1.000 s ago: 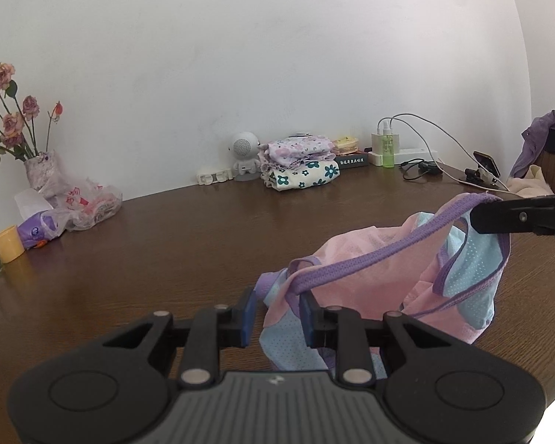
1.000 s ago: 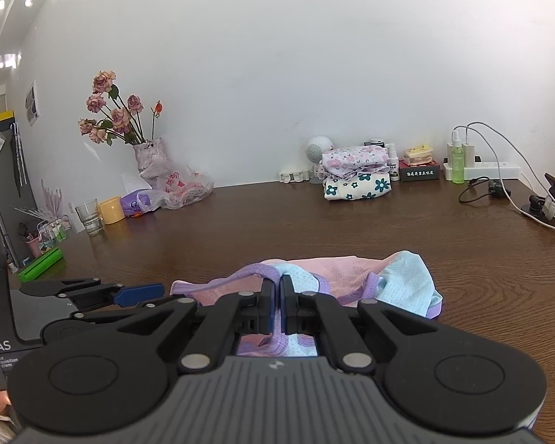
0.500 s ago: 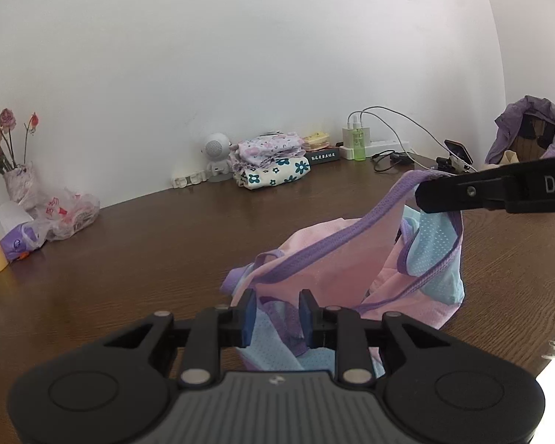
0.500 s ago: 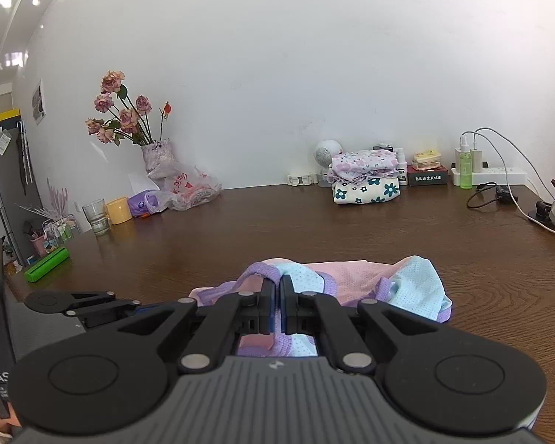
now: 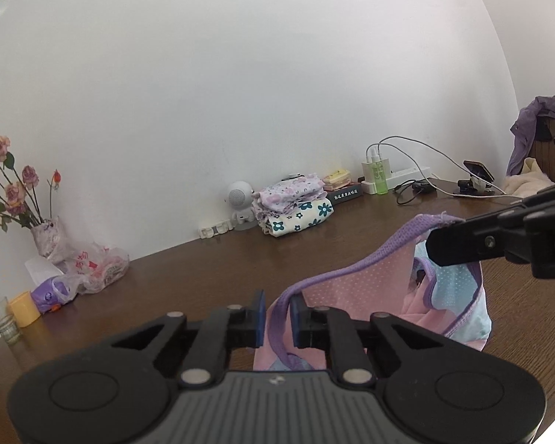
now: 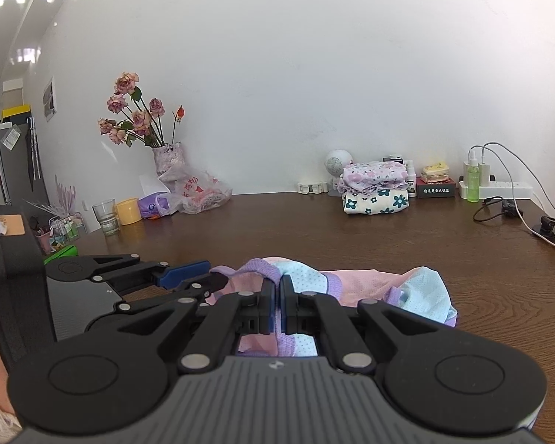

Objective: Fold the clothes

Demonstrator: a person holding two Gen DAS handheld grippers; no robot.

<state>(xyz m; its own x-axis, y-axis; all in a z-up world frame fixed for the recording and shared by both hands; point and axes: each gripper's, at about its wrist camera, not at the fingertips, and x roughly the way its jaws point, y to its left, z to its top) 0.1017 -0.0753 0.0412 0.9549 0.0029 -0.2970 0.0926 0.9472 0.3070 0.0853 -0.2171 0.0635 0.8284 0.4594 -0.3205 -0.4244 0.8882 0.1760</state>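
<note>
A small pink, light-blue and purple garment [image 5: 351, 296] hangs a little above the brown table [image 5: 188, 288]. My right gripper [image 6: 278, 288] is shut on its purple waistband [image 6: 257, 268]. In the left wrist view the right gripper [image 5: 433, 244] holds that band up at the right. My left gripper [image 5: 277, 314] has the same band running between its blue pads [image 5: 259, 314]. Its jaws are closing, and a thin gap still shows beside the band. In the right wrist view the left gripper [image 6: 207, 275] sits at the garment's [image 6: 370, 281] left end.
A stack of folded floral clothes [image 6: 375, 192] lies at the back by the wall. Left of it stand a vase of roses [image 6: 168, 157], a plastic bag [image 6: 199, 192], a yellow cup [image 6: 128, 211] and a glass [image 6: 105, 216]. Cables [image 6: 514, 207] and a phone [image 5: 479, 172] are back right.
The left gripper's jaws have narrowed around the purple waistband, and the left hand has shifted a little and rolled. The right gripper has stayed shut on the band, hardly moving.
</note>
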